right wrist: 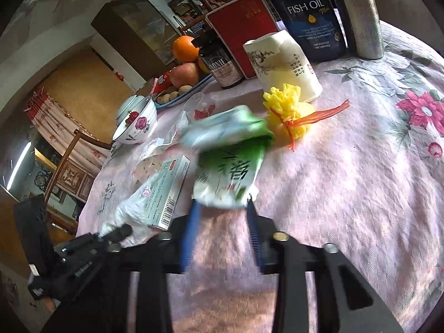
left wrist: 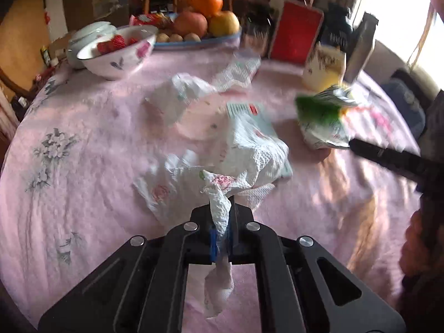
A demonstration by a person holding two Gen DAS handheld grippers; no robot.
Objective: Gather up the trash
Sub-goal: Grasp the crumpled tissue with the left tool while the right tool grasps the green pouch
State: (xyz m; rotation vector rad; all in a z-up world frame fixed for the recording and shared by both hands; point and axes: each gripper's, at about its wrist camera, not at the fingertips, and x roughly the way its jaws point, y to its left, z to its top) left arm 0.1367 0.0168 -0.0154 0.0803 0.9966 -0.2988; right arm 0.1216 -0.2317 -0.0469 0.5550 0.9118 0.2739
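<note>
My left gripper (left wrist: 220, 216) is shut on a twisted end of a white paper towel (left wrist: 249, 161) that lies crumpled on the pink floral tablecloth (left wrist: 83, 194). The towel partly covers a pale medicine box (right wrist: 166, 191). My right gripper (right wrist: 223, 201) holds the lower end of a green and white carton (right wrist: 227, 172) between its blue pads. The carton is tilted and blurred. In the left wrist view the same carton (left wrist: 322, 119) is at the right, with one right finger (left wrist: 388, 156) against it. Another crumpled tissue (left wrist: 180, 94) and a clear wrapper (left wrist: 236, 72) lie farther back.
A yellow net bag (right wrist: 288, 111) with an orange tie lies behind the carton. At the back stand a flowered bowl (left wrist: 116, 52), a fruit tray (left wrist: 199, 25), a red book (left wrist: 295, 34), a paper roll (right wrist: 285, 63), a fish oil bottle (right wrist: 310, 14) and a silver bottle (right wrist: 363, 14).
</note>
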